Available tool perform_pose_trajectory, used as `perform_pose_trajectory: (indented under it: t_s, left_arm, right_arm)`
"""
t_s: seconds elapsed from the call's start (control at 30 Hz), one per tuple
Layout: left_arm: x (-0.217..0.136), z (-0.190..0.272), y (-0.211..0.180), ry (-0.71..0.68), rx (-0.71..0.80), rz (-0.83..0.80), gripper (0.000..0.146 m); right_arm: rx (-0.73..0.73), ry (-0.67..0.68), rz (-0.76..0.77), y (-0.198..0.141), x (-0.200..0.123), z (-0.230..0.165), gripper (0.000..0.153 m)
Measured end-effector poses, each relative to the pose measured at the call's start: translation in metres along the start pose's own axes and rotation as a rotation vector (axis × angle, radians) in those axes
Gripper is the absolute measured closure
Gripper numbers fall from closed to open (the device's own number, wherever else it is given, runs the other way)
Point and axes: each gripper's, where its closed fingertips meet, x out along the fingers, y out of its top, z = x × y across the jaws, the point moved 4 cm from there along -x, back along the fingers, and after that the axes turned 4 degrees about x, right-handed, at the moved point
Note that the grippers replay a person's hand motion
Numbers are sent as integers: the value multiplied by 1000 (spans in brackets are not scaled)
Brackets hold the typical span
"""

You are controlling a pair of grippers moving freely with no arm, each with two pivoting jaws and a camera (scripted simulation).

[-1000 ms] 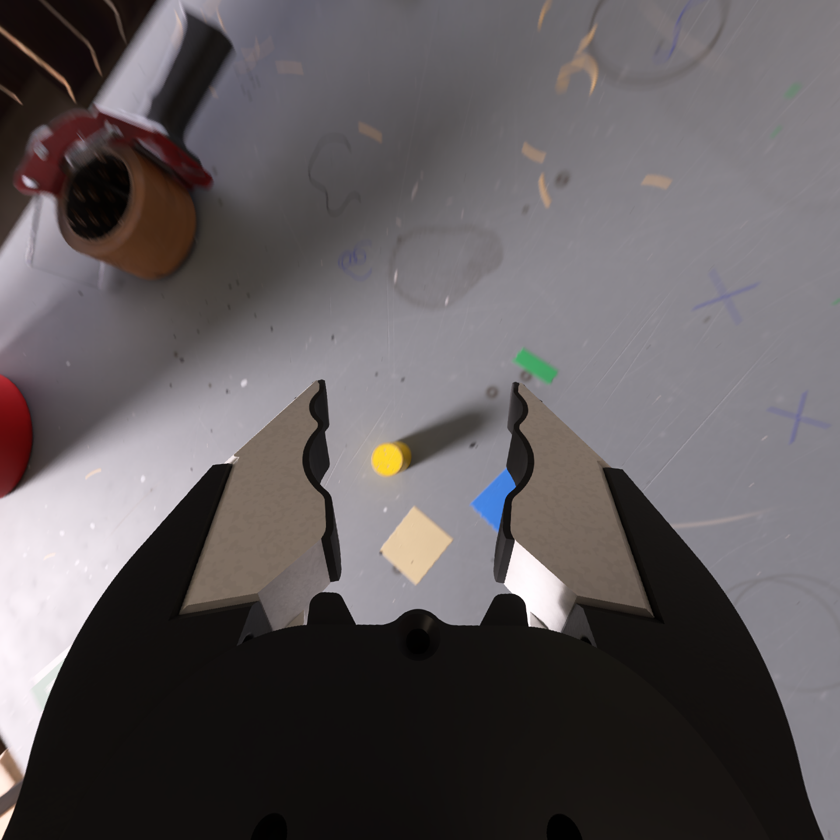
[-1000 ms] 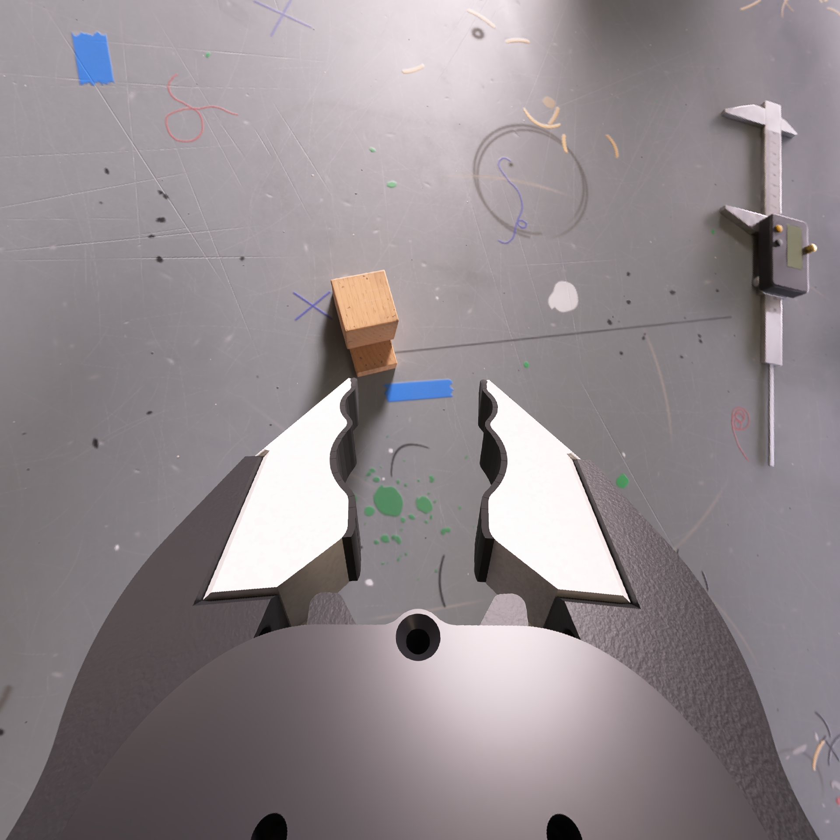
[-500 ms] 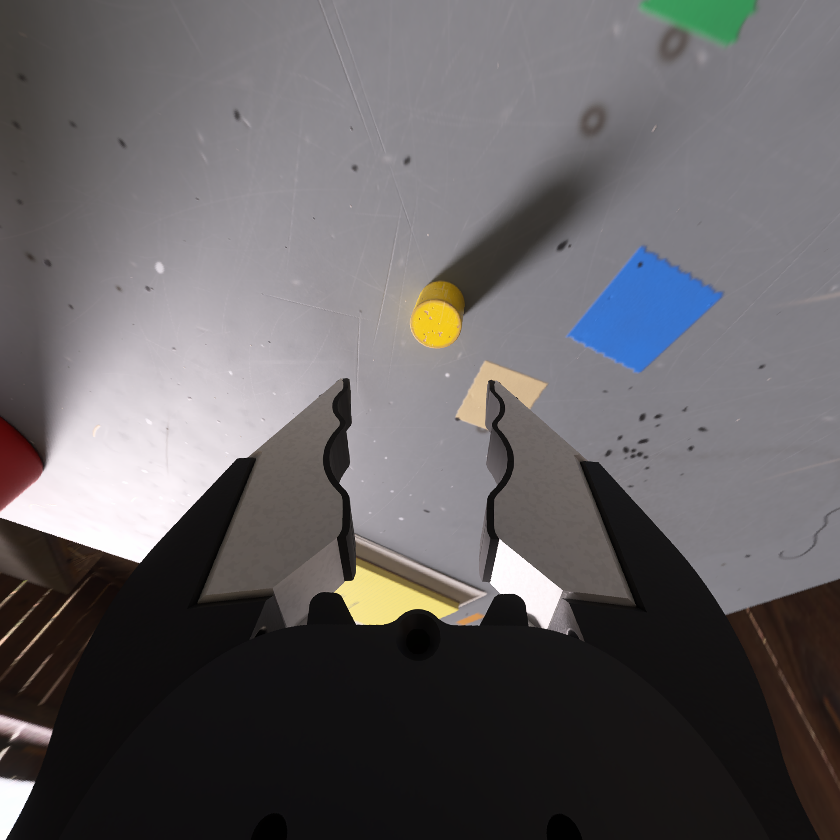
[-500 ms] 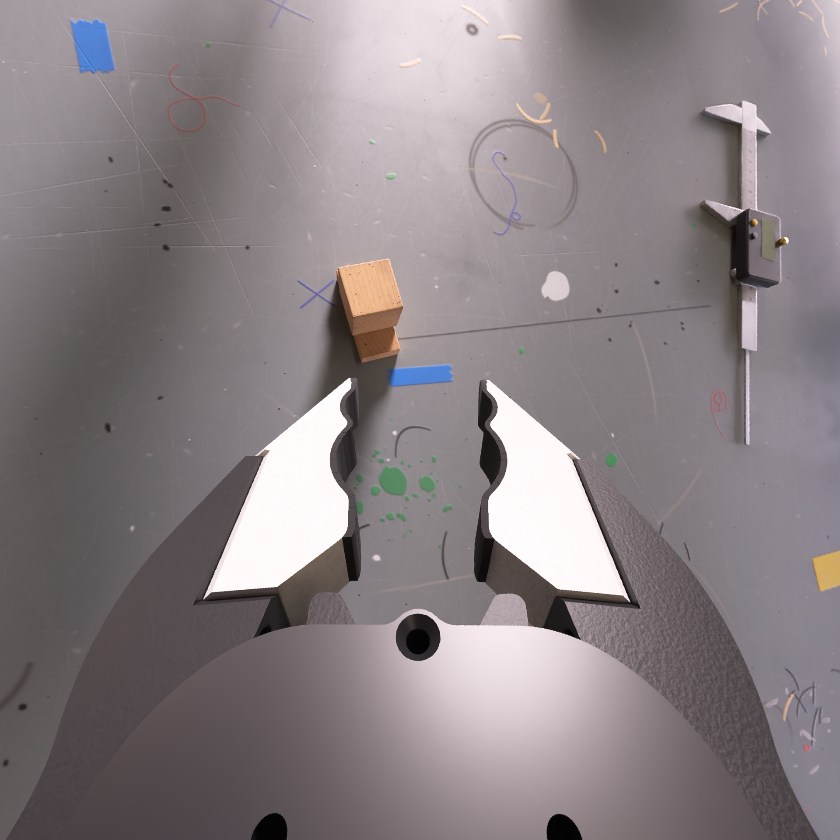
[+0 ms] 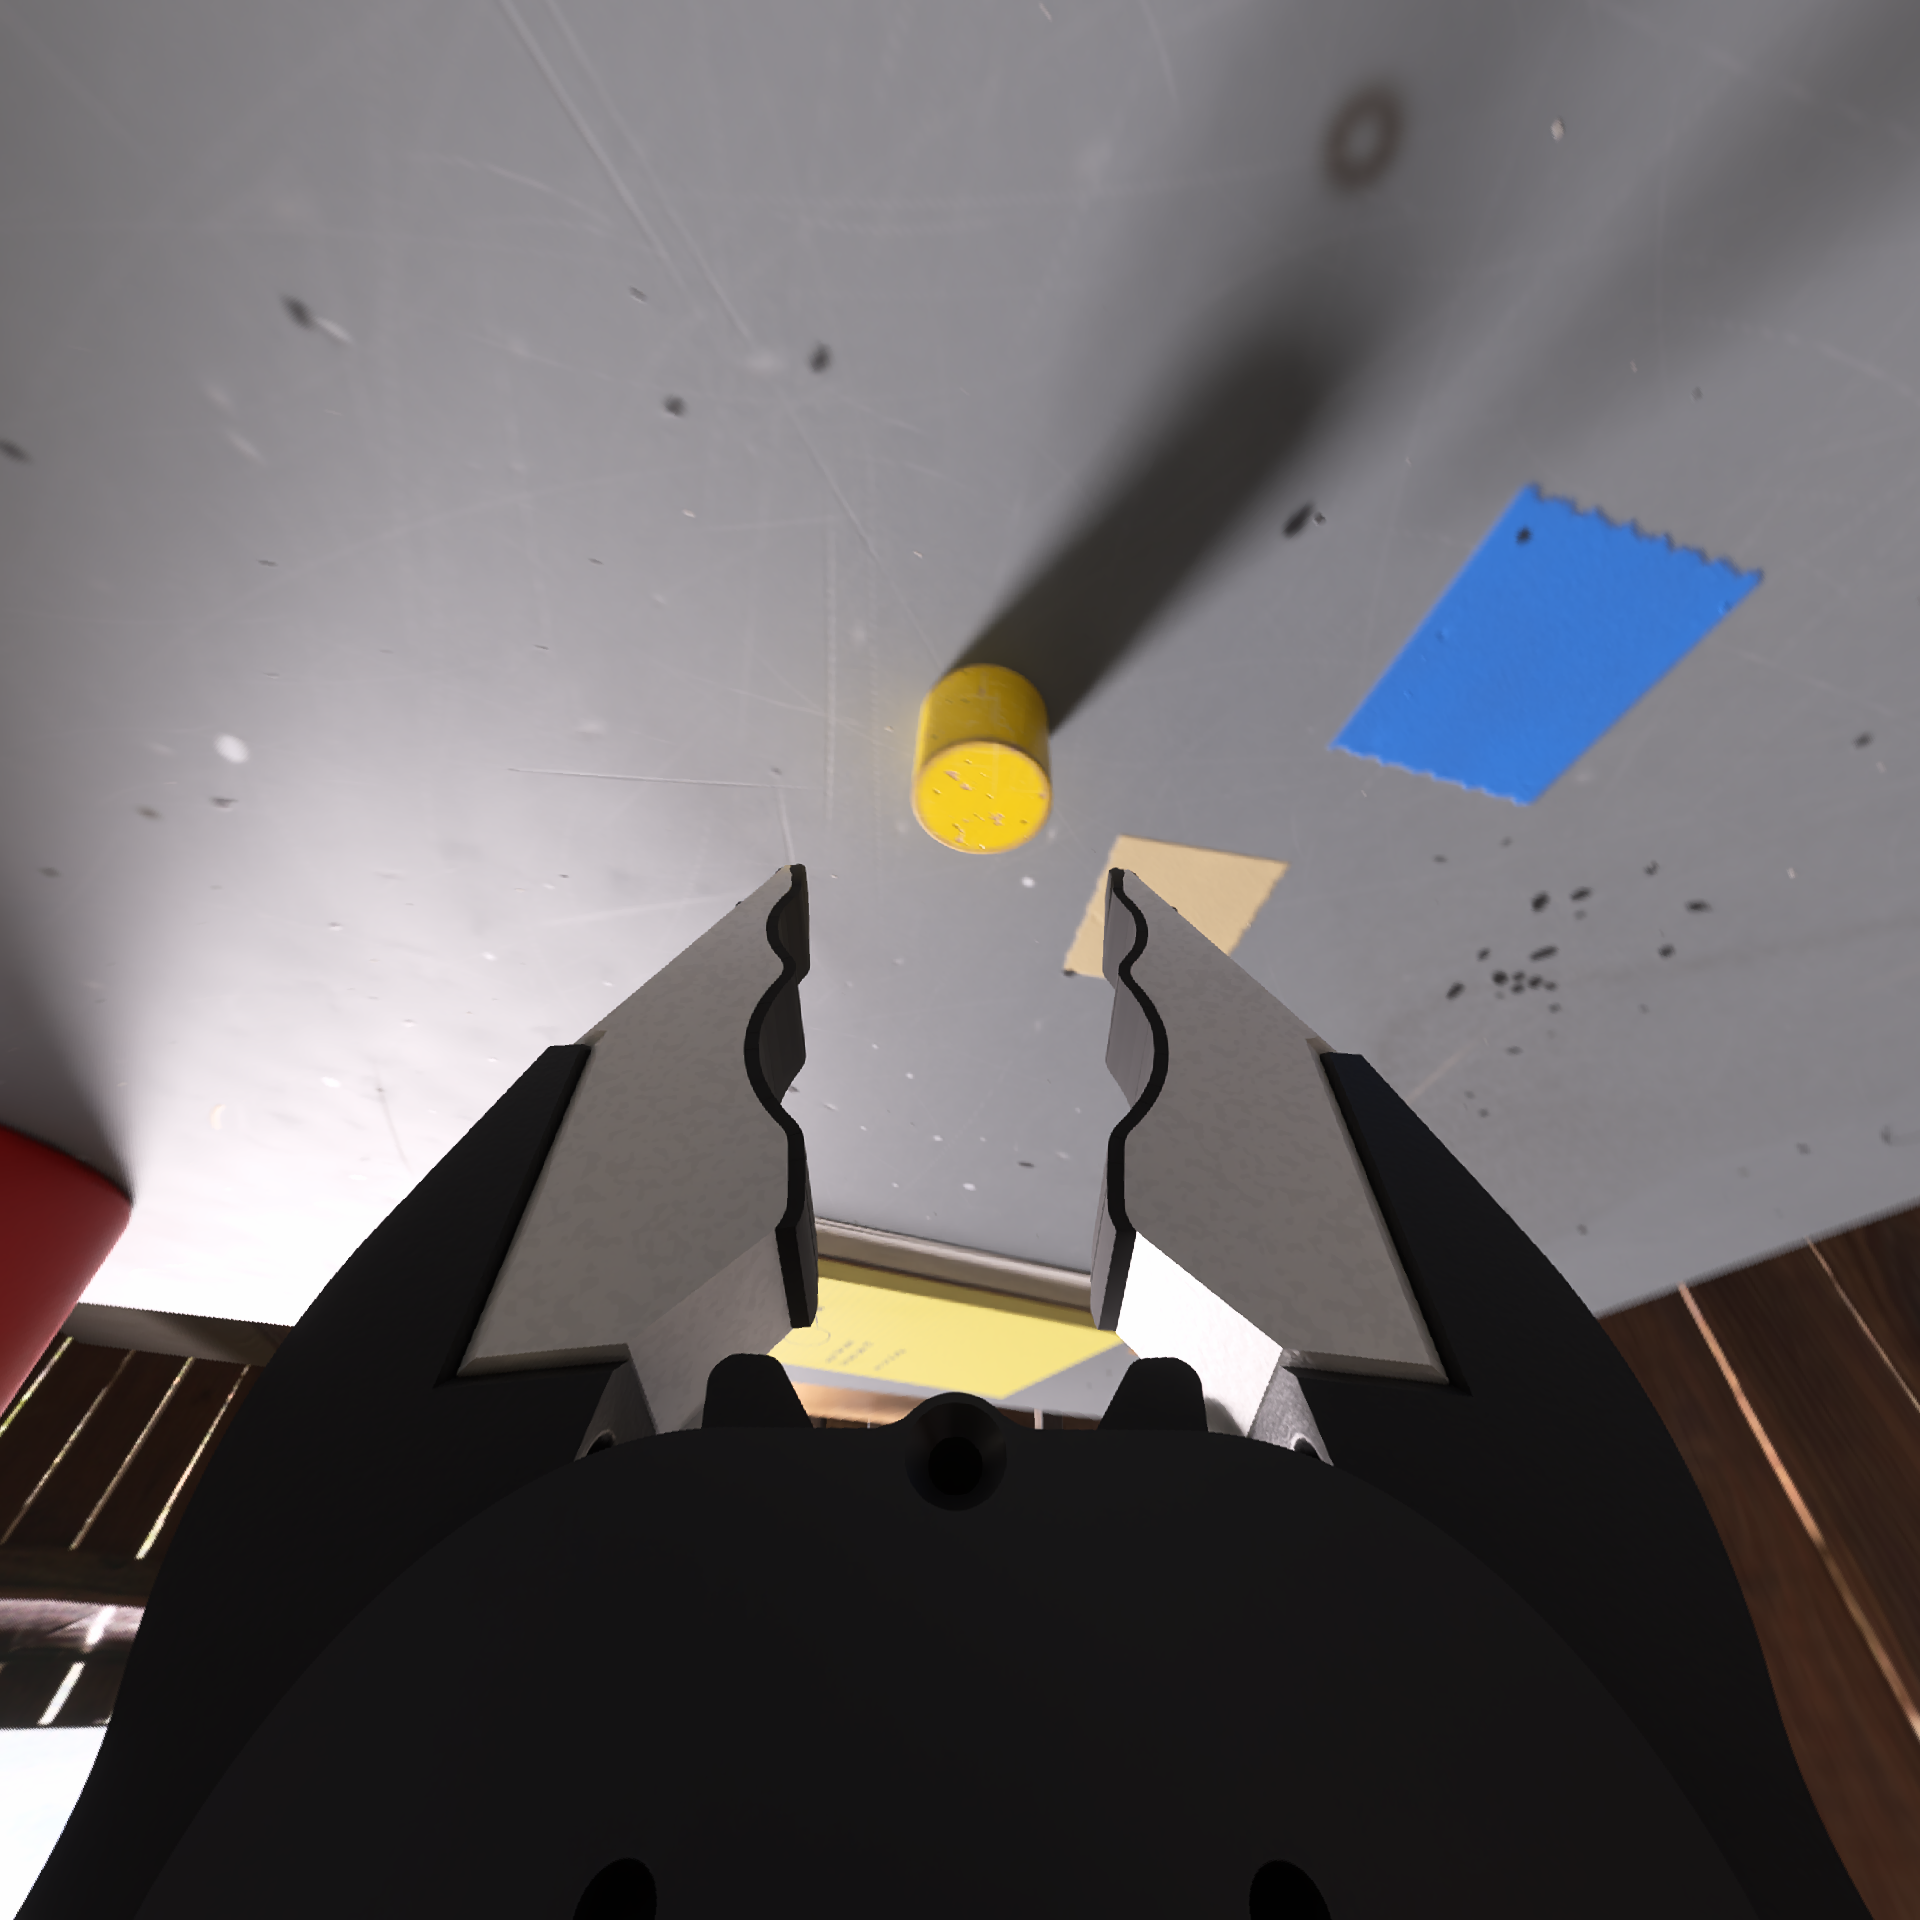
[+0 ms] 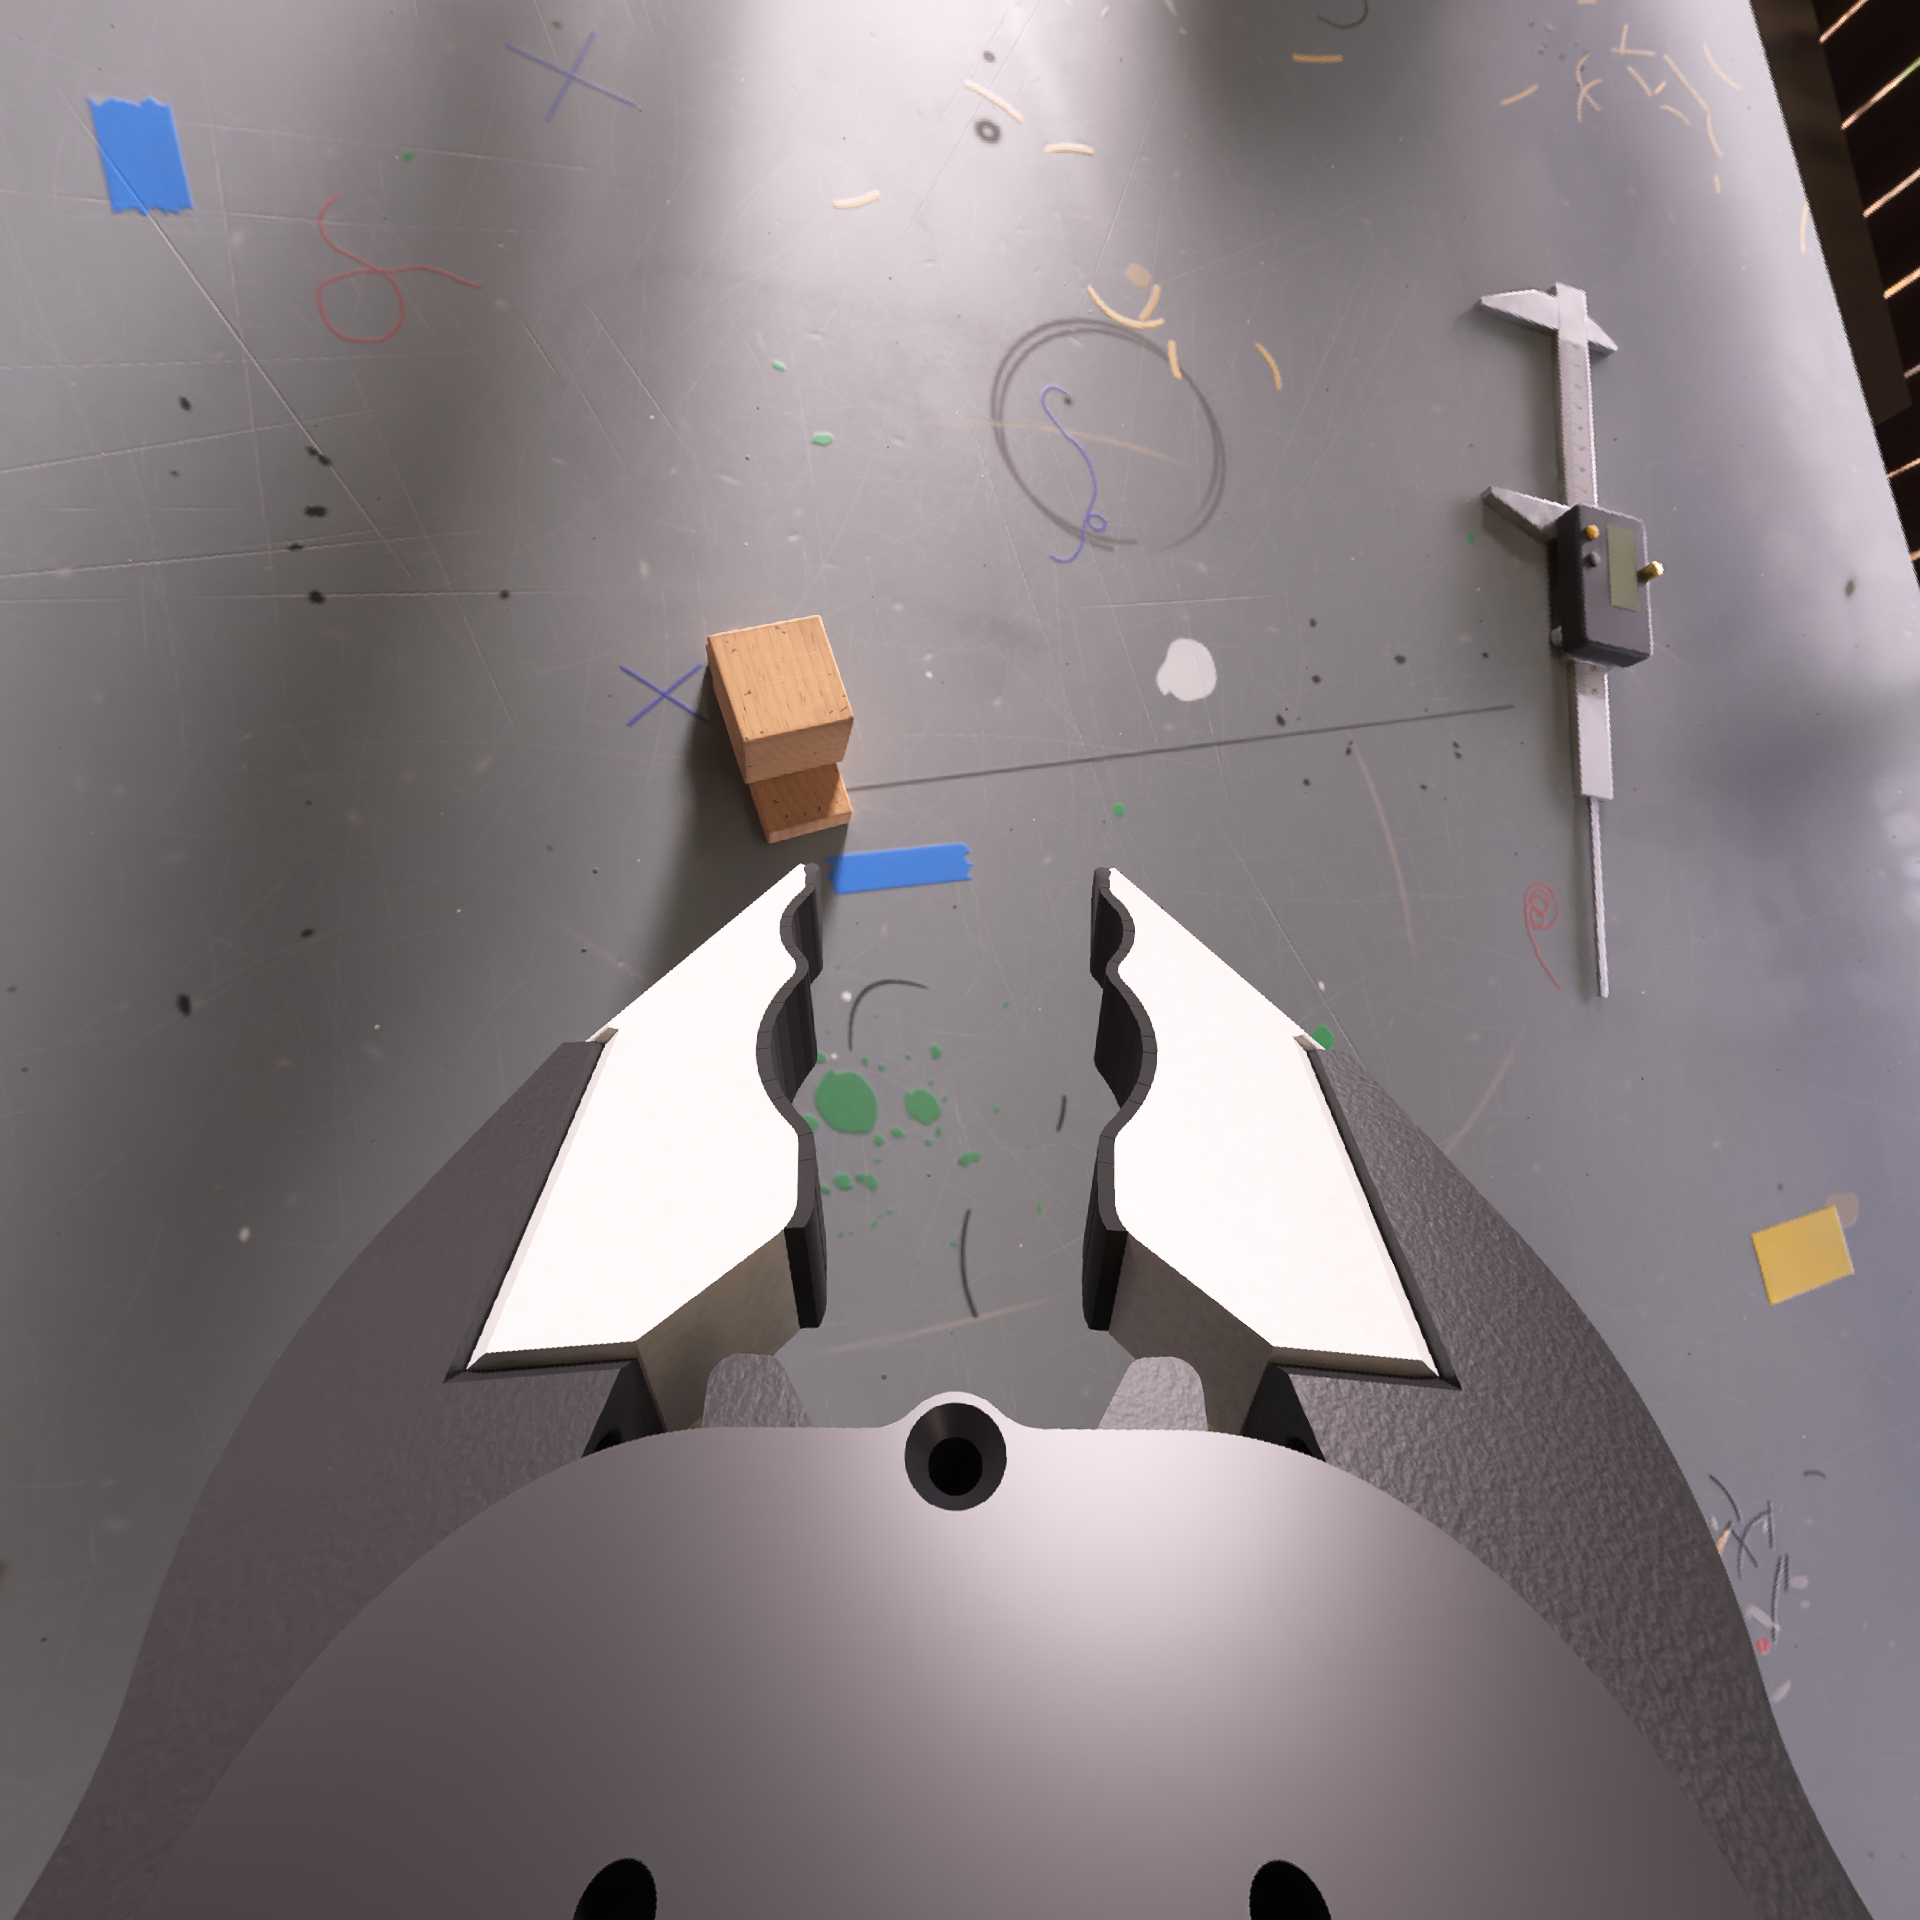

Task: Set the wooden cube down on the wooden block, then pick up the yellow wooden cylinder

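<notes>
The yellow wooden cylinder (image 5: 982,761) stands upright on the grey table, just beyond my left gripper (image 5: 951,883), which is open and empty with the cylinder a short way ahead of its fingertips. In the right wrist view the wooden cube (image 6: 781,694) rests on the wooden block (image 6: 802,803), stacked on the table. My right gripper (image 6: 951,885) is open and empty, set back from the stack, which lies ahead and to the left of its left fingertip.
A blue tape patch (image 5: 1548,644) and a tan patch (image 5: 1195,904) lie right of the cylinder. A red object (image 5: 47,1236) sits at the left edge. The table's near edge (image 5: 935,1247) is under the left gripper. A caliper (image 6: 1590,613) lies at the right.
My left gripper has come lower and closer to the cylinder, which now looks larger and nearer the fingertips. My right gripper has drawn back a little from the stacked cube and block.
</notes>
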Motion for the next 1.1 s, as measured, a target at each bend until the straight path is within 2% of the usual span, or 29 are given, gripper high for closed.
perform_pose_trajectory:
  t_s: [0.1, 0.17, 0.27, 0.4, 0.6, 0.73, 0.9, 1.03, 1.1]
  left_arm:
    - [-6, -8, 3, 106, -22, 72, 96]
    - [-7, -9, 1, 143, -7, 59, 98]
    - [-5, -5, 0, 113, -6, 46, 96]
    - [-2, 0, -3, 53, -74, 28, 82]
    - [1, 2, 1, 71, -35, 72, 85]
    - [12, -2, 2, 146, 8, 44, 85]
    - [18, 0, 9, 175, 46, 86, 96]
    - [20, 6, 9, 89, 15, 110, 118]
    - [19, 8, 10, 76, 25, 114, 118]
  right_arm:
    - [1, -2, 10, 1, 0, 1, 101]
    - [-1, 0, 7, 1, 1, 1, 102]
    - [-6, 3, 7, 2, 2, 1, 102]
    - [-10, -4, 4, 2, 2, 1, 103]
    - [-7, -10, 5, 2, 1, 1, 104]
    - [-6, -18, 12, 2, 0, 2, 104]
    - [-7, -28, 8, 2, -3, 4, 105]
    - [-7, -32, 14, 2, -4, 4, 105]
    - [-7, -30, 16, 2, -4, 3, 105]
